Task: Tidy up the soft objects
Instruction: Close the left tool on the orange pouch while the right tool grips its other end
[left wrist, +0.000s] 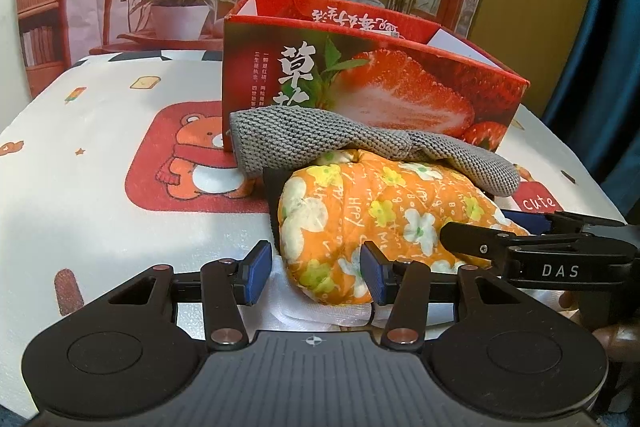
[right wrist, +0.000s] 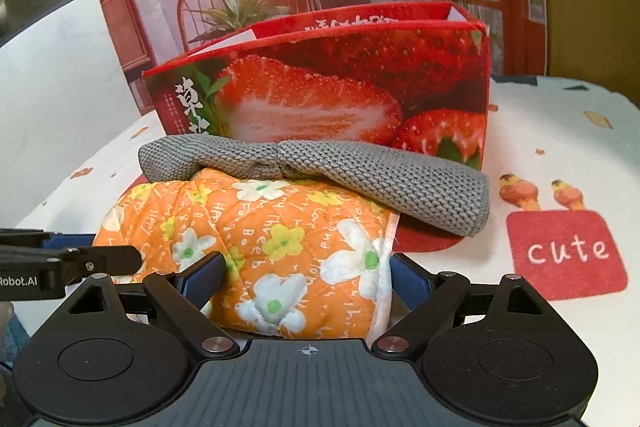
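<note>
Both claws clamped on orange bundle [right wrist: 280, 247]: left claw [left wrist: 316, 273] on one end, right claw [right wrist: 308, 277] on the other. Bundle on surface [left wrist: 100, 155] before box [left wrist: 360, 83], grey knit [right wrist: 320, 171] draped on top. Lift level — keep knit from sliding — clear box rim, then release.

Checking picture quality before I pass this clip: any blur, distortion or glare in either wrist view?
Left wrist view: sharp in the middle, the orange cushion and grey knit cloth crisp; fisheye bends the table edge; dark corners. Right wrist view: equally sharp, the strawberry box curved by the lens; even soft light, no glare.
</note>
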The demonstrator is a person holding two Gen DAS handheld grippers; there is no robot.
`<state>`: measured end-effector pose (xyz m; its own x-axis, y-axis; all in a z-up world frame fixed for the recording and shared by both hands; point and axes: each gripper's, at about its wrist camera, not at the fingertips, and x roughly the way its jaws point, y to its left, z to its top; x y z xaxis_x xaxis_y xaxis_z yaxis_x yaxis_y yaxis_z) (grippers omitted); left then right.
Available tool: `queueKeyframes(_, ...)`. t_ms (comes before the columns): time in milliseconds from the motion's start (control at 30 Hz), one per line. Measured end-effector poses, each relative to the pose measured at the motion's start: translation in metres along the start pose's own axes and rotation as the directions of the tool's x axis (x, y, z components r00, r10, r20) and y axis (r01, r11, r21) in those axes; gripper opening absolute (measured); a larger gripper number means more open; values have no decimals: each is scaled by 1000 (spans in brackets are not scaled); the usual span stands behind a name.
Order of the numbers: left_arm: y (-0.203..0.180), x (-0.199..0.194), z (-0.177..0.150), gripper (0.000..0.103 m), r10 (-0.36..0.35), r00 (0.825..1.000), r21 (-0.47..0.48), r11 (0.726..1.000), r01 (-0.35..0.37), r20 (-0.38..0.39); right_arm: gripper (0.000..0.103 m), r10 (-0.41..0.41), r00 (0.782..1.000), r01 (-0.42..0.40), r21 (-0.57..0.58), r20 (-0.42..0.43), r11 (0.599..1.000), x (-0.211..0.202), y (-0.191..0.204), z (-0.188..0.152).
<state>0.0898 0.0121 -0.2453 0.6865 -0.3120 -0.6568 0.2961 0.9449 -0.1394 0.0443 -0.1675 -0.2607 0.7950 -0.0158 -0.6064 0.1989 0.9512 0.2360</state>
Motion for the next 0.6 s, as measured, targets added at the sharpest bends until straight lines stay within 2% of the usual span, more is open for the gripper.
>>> queueKeyframes(133, -1, 0, -1, 52, 1, 1000, 2, 1000, -1, 0, 85, 16, 1000, -16, 26, -2, 1000, 0, -3, -2)
queueKeyframes(233, 0, 0, -1, 49, -2, 1000, -2, 1000, 2, 4, 79, 21, 1000, -21, 25, 2, 999, -2, -2, -2)
queueKeyframes(400, 0, -3, 0, 36, -15, 1000, 0, 1000, 15, 20, 62, 28, 1000, -28, -6, 14, 1000, -11, 4, -3)
queueKeyframes(500, -1, -3, 0, 35, -16, 1000, 3, 1000, 16, 22, 52, 31, 999, -30, -31, 23, 999, -16, 7, -2)
queueKeyframes(600, 0, -2, 0, 35, -17, 1000, 1, 1000, 17, 21, 47, 34, 999, -33, -48, 32, 998, -20, 9, -2)
